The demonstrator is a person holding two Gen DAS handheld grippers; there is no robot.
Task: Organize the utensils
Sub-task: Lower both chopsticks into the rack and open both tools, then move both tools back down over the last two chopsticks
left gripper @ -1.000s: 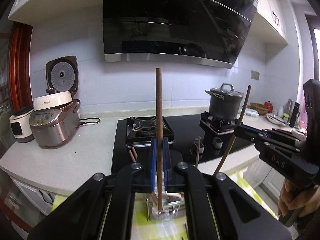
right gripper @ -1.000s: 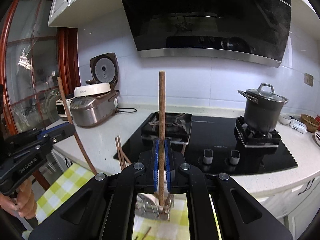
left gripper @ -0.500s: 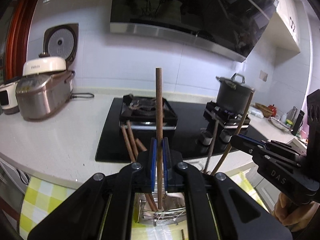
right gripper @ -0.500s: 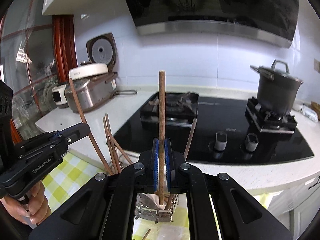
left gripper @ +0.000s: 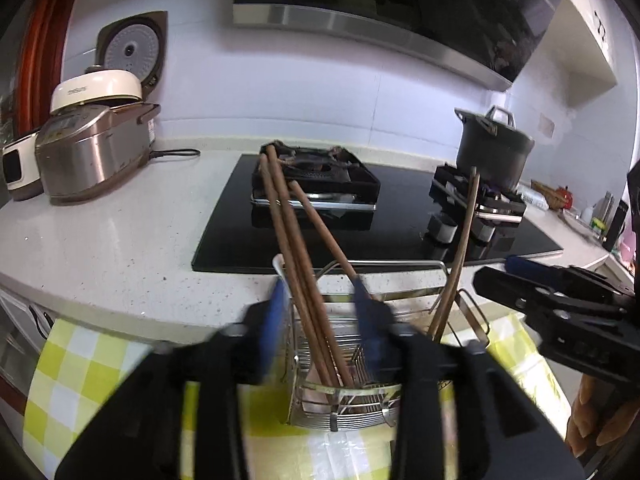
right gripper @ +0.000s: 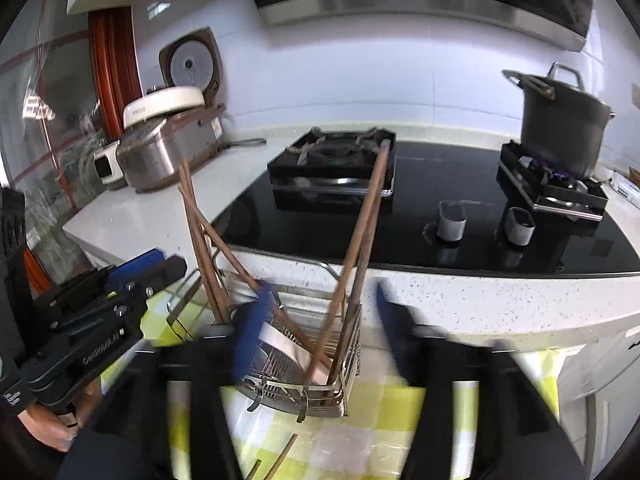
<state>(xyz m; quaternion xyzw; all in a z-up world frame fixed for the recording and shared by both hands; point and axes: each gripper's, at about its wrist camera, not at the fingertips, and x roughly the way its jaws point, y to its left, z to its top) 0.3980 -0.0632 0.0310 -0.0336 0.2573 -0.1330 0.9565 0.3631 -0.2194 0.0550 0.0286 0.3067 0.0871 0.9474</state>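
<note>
A wire utensil basket (left gripper: pixel 344 408) stands on a yellow checked cloth (left gripper: pixel 76 376); it also shows in the right wrist view (right gripper: pixel 320 396). Several brown chopsticks (left gripper: pixel 288 232) lean in its left part, and more (left gripper: pixel 460 248) lean in its right part. In the right wrist view the left bunch (right gripper: pixel 200 240) and the right pair (right gripper: pixel 360 240) stand in the basket. My left gripper (left gripper: pixel 320 320) is open and empty just above the basket. My right gripper (right gripper: pixel 320 320) is open and empty too. Each gripper shows in the other's view: right gripper (left gripper: pixel 560 296), left gripper (right gripper: pixel 100 304).
A loose chopstick (right gripper: pixel 280 456) lies on the cloth in front of the basket. Behind is a white counter (left gripper: pixel 100 240) with a black gas hob (left gripper: pixel 376 216), a grey pot (left gripper: pixel 494 152) over a lit burner, and a rice cooker (left gripper: pixel 92 148).
Both grippers have tilted down and opened. The chopstick each one held has dropped into the basket and now leans there.
</note>
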